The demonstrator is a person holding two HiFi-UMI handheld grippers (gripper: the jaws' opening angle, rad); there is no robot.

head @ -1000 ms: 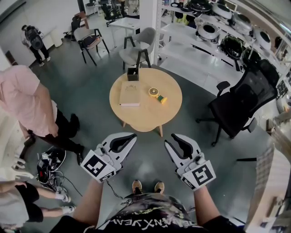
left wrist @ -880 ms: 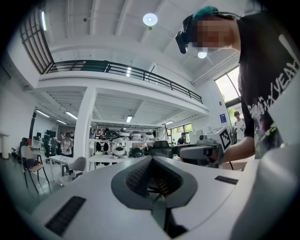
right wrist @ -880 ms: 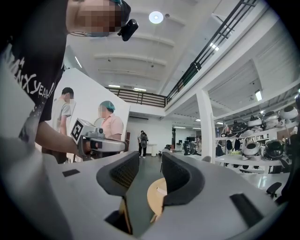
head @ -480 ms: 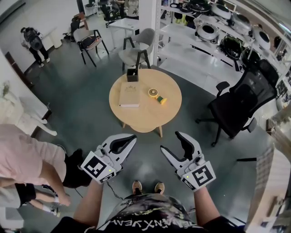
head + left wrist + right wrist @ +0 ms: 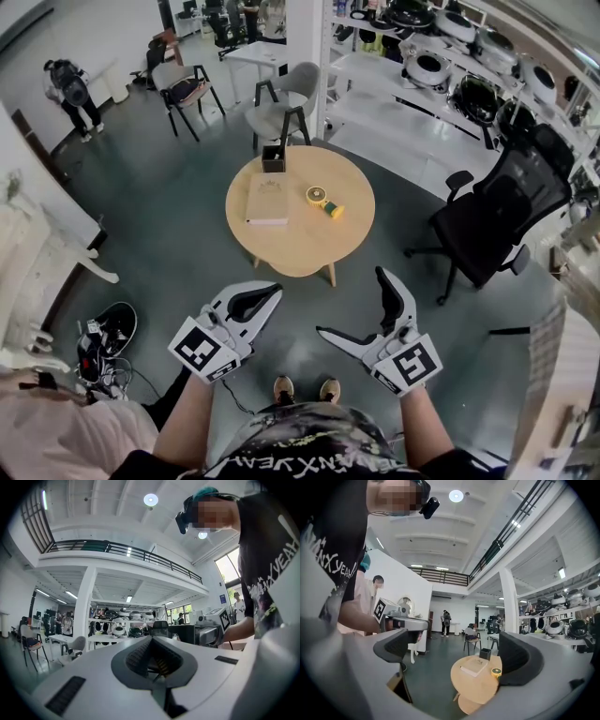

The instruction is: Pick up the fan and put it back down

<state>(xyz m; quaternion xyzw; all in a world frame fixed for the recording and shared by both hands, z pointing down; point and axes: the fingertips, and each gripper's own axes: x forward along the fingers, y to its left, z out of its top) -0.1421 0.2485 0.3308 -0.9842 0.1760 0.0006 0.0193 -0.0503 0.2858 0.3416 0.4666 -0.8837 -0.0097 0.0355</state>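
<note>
A small yellow fan (image 5: 323,199) lies on the round wooden table (image 5: 300,246), to the right of a tan book (image 5: 267,199); a black box (image 5: 274,159) stands at the table's far edge. Both grippers hover well short of the table, above the floor. My left gripper (image 5: 273,290) is shut with nothing in it, its jaws meeting in the left gripper view (image 5: 152,640). My right gripper (image 5: 353,302) is opening, jaws spread wide and nothing between them. The right gripper view frames the table (image 5: 476,688) and fan (image 5: 496,671) between its pads (image 5: 396,648).
A black office chair (image 5: 506,211) stands right of the table and a grey chair (image 5: 281,98) behind it. White shelves (image 5: 450,66) with round devices line the back right. A person in pink (image 5: 56,436) crouches at lower left, near gear on the floor (image 5: 103,342).
My right gripper's jaws spread from nearly closed to wide apart. The person in pink moved from the left edge down into the lower left corner. Both hands stayed in place.
</note>
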